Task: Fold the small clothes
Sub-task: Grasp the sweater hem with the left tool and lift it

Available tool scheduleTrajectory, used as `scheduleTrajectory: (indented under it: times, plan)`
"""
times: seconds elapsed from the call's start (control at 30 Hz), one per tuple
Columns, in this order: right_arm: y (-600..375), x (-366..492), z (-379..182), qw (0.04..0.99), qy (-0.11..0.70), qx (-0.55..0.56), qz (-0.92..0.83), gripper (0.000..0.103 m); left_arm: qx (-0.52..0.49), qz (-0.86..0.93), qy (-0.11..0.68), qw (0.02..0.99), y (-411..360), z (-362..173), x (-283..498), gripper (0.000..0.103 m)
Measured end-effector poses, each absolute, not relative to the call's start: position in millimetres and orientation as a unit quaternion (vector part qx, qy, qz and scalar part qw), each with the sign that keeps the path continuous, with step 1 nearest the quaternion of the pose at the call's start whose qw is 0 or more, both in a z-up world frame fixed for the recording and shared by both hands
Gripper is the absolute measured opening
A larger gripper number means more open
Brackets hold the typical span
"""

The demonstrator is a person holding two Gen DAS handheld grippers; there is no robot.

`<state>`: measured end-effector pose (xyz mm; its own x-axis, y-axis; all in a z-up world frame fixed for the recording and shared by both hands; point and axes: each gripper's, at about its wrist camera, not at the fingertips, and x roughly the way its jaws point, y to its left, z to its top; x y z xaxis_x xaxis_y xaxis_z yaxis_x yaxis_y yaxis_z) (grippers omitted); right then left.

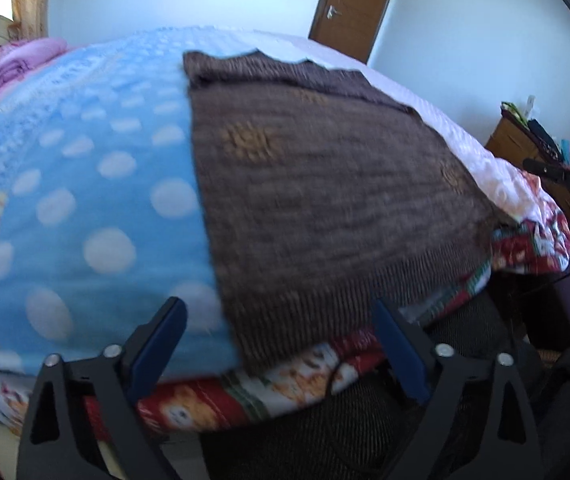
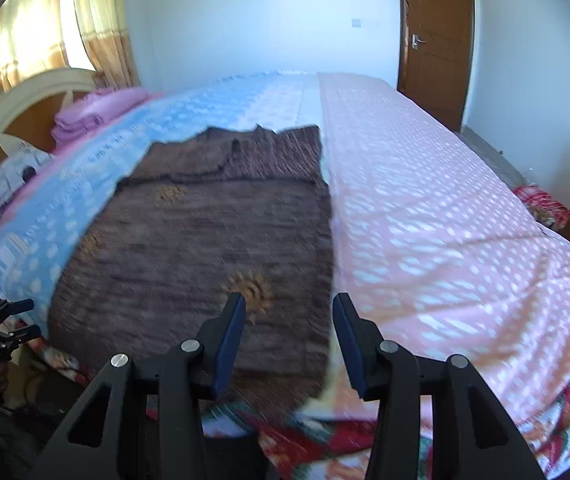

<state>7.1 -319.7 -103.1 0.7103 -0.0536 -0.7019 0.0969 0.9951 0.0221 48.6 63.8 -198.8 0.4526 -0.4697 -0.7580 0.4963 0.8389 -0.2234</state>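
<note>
Left wrist view: both claws (left (image 1: 279,322), right (image 2: 288,318)) released above flat ribbed brown knit (image 1: 325,208).

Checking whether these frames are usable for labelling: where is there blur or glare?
Left wrist view: brown knitted garment and dotted blue blanket motion-smeared, left gripper sharp. Right wrist view: the garment is streaked, right gripper crisp, sunlit curtain blown out.

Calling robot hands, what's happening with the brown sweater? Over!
Left gripper open, right gripper open, both empty. Brown sweater flat on bed. Nothing blocking.
</note>
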Motion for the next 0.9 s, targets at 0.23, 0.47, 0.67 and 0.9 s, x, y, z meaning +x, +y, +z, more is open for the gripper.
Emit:
scheduleTrajectory:
  times: [0.23, 0.47, 0.67, 0.9]
  plan:
    - [-350, 0, -126, 0.902, 0.412, 0.112, -0.061, 0.047, -0.035, -0.284, 0.471, 0.835, 67, -217, 52, 0.069]
    - [-345, -5, -138, 0.892, 0.433, 0.122, -0.036, 0.047, -0.06, -0.286, 0.48, 0.827, 69, -222, 55, 0.069]
    - [-321, 7, -165, 0.874, 0.478, 0.084, -0.026, 0.047, -0.063, -0.282, 0.485, 0.825, 68, -225, 57, 0.066]
    - [-309, 12, -195, 0.844, 0.532, 0.068, 0.002, 0.007, -0.076, -0.293, 0.517, 0.8, 65, -235, 62, 0.01]
